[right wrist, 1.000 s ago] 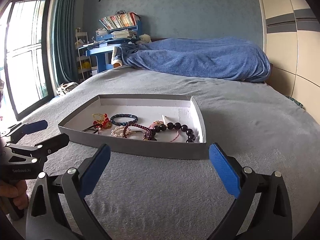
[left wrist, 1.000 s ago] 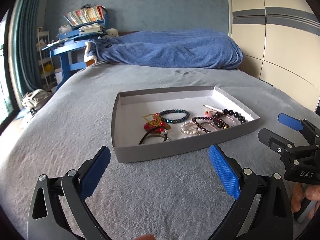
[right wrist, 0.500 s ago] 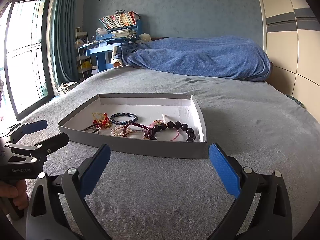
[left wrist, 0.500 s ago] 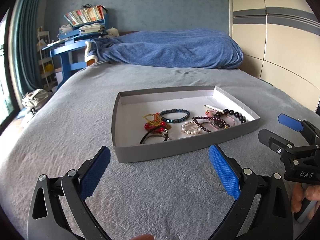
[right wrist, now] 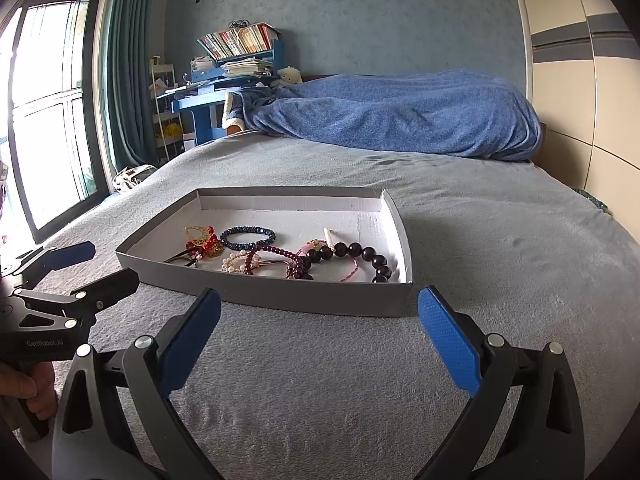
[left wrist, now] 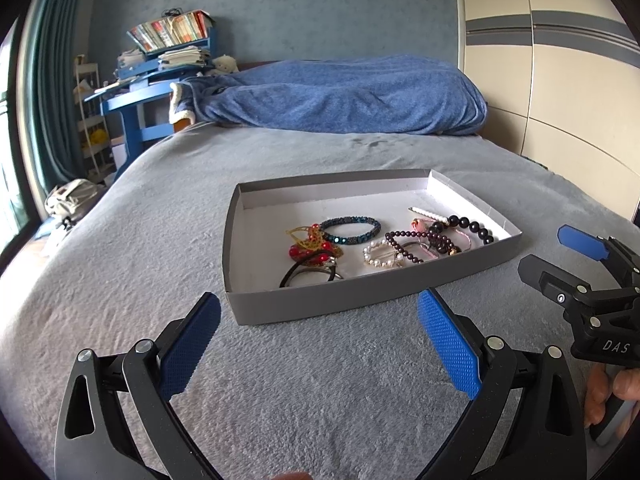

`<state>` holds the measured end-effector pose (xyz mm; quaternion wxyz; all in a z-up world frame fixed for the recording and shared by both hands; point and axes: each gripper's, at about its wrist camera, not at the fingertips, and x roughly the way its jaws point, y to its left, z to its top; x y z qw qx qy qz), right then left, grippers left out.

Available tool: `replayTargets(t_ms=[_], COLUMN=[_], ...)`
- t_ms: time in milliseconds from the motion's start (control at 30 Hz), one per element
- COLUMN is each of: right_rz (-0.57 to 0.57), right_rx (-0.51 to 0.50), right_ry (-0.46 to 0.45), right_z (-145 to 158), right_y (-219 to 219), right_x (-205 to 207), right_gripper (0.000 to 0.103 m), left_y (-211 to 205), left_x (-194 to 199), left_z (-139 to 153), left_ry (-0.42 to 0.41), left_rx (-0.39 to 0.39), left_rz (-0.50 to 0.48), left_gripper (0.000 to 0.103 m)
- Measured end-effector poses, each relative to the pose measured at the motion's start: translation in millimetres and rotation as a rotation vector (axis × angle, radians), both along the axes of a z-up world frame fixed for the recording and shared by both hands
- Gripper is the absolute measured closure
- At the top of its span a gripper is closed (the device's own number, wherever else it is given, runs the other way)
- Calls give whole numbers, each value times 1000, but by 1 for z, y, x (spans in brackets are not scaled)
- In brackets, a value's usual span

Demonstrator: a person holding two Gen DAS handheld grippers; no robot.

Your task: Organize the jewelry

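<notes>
A shallow grey cardboard tray (left wrist: pixel 360 298) (right wrist: pixel 280 294) lies on the grey bed cover. Inside it lie a blue beaded bracelet (left wrist: pixel 350 230) (right wrist: pixel 248 238), a red and gold ornament (left wrist: pixel 310 242) (right wrist: pixel 204 240), a black hair tie (left wrist: pixel 310 272), a pearl piece (left wrist: pixel 380 256) (right wrist: pixel 236 262), a dark red bead strand (left wrist: pixel 416 240) (right wrist: pixel 280 256) and a large dark bead bracelet (left wrist: pixel 472 228) (right wrist: pixel 360 254). My left gripper (left wrist: pixel 318 344) (right wrist: pixel 86 266) hovers open in front of the tray's left half. My right gripper (right wrist: pixel 320 340) (left wrist: pixel 560 254) stands open before the tray's right corner. Neither holds anything.
A rumpled blue blanket (left wrist: pixel 340 96) lies across the head of the bed. A blue desk with stacked books (left wrist: pixel 160 60) stands at the far left by a green curtain (right wrist: pixel 128 80). Wardrobe doors (left wrist: pixel 560 100) line the right side. A hand (left wrist: pixel 608 396) holds the right gripper's handle.
Both grippers have eased very slightly toward the tray and stay open. The jewelry has not moved.
</notes>
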<state>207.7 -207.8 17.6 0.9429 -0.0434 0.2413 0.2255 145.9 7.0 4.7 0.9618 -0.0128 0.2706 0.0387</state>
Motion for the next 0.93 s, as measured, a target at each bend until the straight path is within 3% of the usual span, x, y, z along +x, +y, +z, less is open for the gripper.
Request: replayTargets(t_ms=[933], right_rz=[-1], right_rx=[1], right_ry=[2], right_z=[0], right_y=[0], right_x=[1], right_gripper=[6], left_y=[-1], left_x=[1], left_z=[0], left_ry=[2], left_rx=[-1], left_rz=[0], left_gripper=[5])
